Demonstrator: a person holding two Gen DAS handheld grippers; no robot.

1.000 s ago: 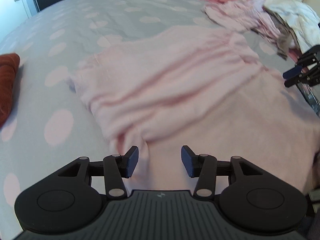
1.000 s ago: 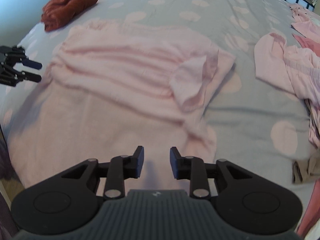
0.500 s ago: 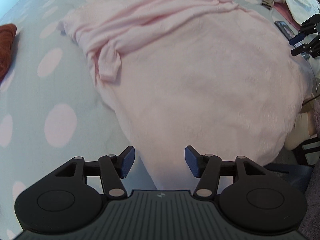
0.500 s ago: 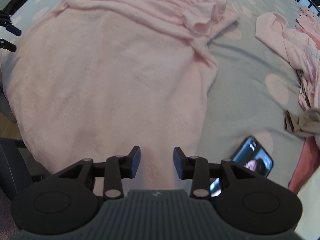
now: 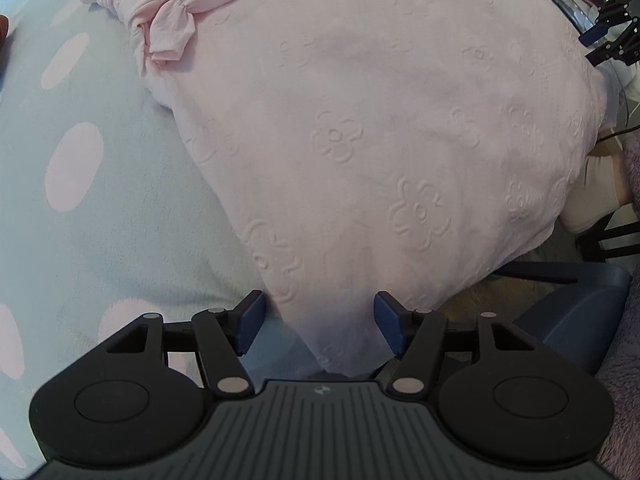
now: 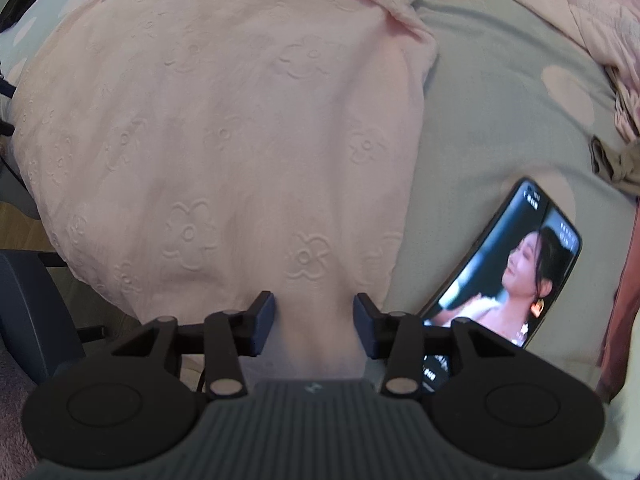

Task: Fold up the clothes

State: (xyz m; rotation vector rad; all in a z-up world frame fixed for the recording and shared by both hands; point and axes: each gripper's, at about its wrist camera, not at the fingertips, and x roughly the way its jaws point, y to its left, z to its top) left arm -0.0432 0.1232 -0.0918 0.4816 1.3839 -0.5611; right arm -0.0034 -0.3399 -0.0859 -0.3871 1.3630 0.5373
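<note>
Pink flower-embossed garment [image 5: 360, 120]; pink-dotted bedspread [image 5: 80, 200]

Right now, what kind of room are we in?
Most likely a bedroom: a pink garment is spread over a bed with a spotted cover, more clothes are heaped beside it, and a phone lies on the cover.

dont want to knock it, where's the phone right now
In the right wrist view the phone lies screen up and lit on the dotted bedspread, low on the right, just right of the pink garment and beside the right gripper.
</note>
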